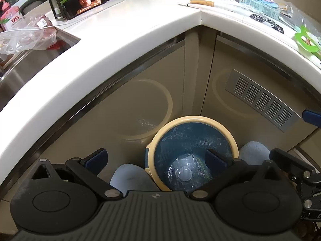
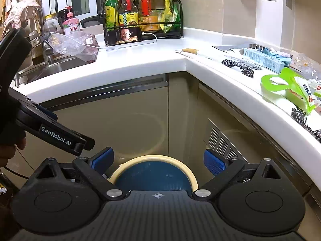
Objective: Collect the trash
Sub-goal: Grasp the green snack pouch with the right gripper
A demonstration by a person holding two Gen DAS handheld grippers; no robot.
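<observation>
A round trash bin (image 1: 191, 120) with a cream rim and blue liner stands on the floor in the cabinet corner. Clear plastic trash (image 1: 186, 172) lies at its bottom. My left gripper (image 1: 156, 158) is open and empty, hovering above the bin. In the right wrist view the bin (image 2: 154, 158) sits just below my right gripper (image 2: 158, 161), which is open and empty. The left gripper's body (image 2: 54, 134) shows at the left. Wrappers and packaging lie on the right counter: a green-and-white packet (image 2: 291, 88), a pale blue box (image 2: 262, 59) and clear plastic (image 2: 307, 64).
A white L-shaped counter (image 2: 140, 60) wraps the corner. A sink (image 1: 30, 66) with a plastic bag (image 1: 26, 36) is at left. A phone (image 2: 125, 36) leans on a bottle rack (image 2: 140, 10). A knife (image 2: 192, 51) lies near the corner. Slippered feet (image 1: 130, 178) flank the bin.
</observation>
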